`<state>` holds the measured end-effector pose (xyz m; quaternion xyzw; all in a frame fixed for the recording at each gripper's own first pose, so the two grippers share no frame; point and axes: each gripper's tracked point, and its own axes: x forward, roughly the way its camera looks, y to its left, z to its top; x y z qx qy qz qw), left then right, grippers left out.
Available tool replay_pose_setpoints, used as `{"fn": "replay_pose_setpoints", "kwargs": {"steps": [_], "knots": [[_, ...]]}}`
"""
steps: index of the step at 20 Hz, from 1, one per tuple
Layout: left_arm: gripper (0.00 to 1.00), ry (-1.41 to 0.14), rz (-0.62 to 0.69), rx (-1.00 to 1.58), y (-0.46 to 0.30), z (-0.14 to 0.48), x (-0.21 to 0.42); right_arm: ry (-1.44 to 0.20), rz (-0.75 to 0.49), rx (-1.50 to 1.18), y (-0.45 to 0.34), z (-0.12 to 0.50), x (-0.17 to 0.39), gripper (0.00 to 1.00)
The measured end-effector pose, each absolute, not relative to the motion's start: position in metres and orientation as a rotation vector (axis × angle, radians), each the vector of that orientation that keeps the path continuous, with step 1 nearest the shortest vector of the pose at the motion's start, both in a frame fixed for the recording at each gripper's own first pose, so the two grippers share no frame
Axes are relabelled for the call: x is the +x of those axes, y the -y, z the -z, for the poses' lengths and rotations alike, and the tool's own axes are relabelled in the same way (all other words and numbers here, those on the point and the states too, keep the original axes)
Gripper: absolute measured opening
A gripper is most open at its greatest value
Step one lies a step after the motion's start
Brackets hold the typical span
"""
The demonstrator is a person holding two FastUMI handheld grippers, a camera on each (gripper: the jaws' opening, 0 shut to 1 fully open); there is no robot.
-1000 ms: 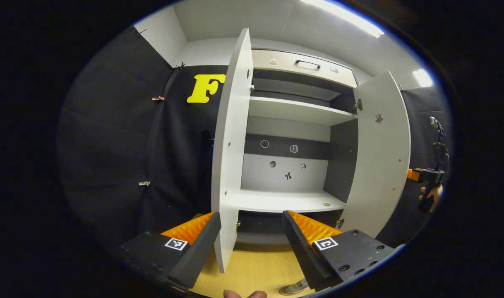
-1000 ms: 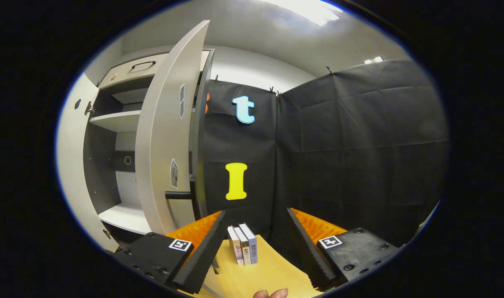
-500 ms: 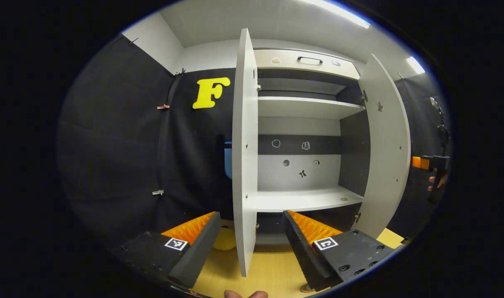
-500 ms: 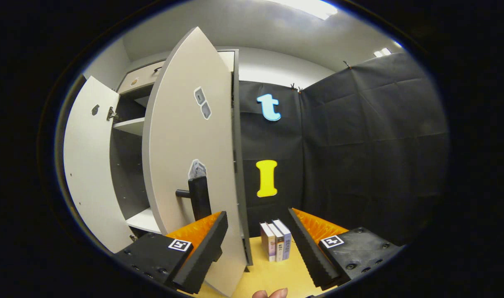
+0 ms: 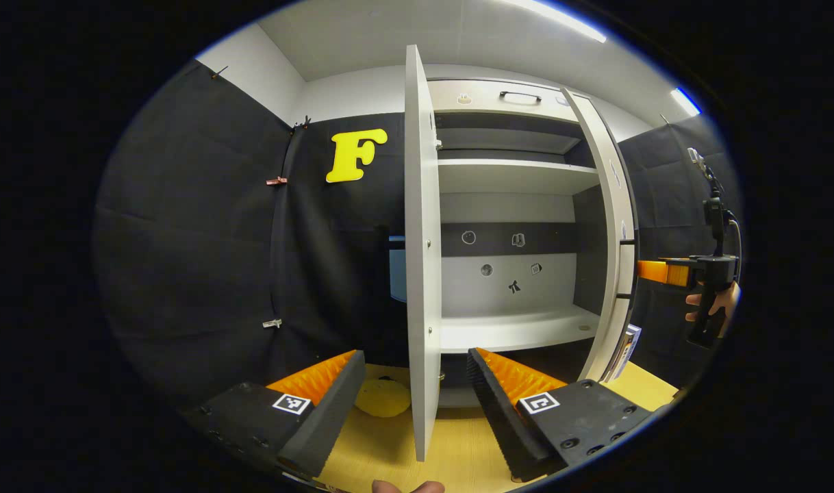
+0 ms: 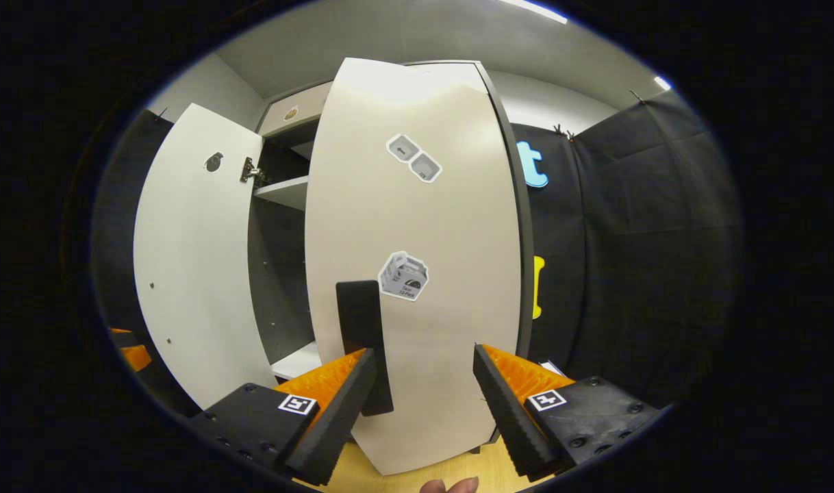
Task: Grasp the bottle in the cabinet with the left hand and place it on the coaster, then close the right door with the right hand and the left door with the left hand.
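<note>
My right gripper (image 6: 420, 404) is released, jaws wide apart, facing the outer face of the cabinet's right door (image 6: 417, 274), with the door's black handle (image 6: 364, 342) just beyond my left finger. My left gripper (image 5: 413, 404) is likewise spread and empty, its fingers either side of the left door (image 5: 422, 274), which I see edge-on, standing wide open over the wooden tabletop (image 5: 458, 445). A yellow coaster (image 5: 383, 399) lies on the tabletop behind that door; I cannot make out the bottle, and the cabinet's lower shelf (image 5: 513, 329) looks bare.
</note>
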<state>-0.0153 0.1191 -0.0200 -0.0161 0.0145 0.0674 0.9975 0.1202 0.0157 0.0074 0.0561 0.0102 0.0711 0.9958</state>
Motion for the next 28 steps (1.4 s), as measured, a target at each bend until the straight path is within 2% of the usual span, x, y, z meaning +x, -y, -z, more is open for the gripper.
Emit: {"fn": "replay_pose_setpoints", "kwargs": {"steps": [9, 15, 23, 28], "knots": [[0.95, -0.027, -0.158, -0.022, -0.133, 0.013, -0.014, -0.022, -0.131, 0.118, -0.041, -0.004, 0.151, 0.97], [0.95, -0.018, -0.245, 0.036, -0.177, 0.003, -0.016, -0.033, -0.123, 0.118, -0.048, -0.003, 0.16, 0.97], [0.95, -0.01, -0.311, 0.013, -0.224, 0.005, 0.027, -0.058, -0.096, 0.132, -0.023, 0.0, 0.118, 0.97], [0.95, -0.026, -0.289, -0.036, -0.229, 0.021, 0.054, -0.061, -0.062, 0.109, 0.004, -0.002, 0.091, 0.97]]}}
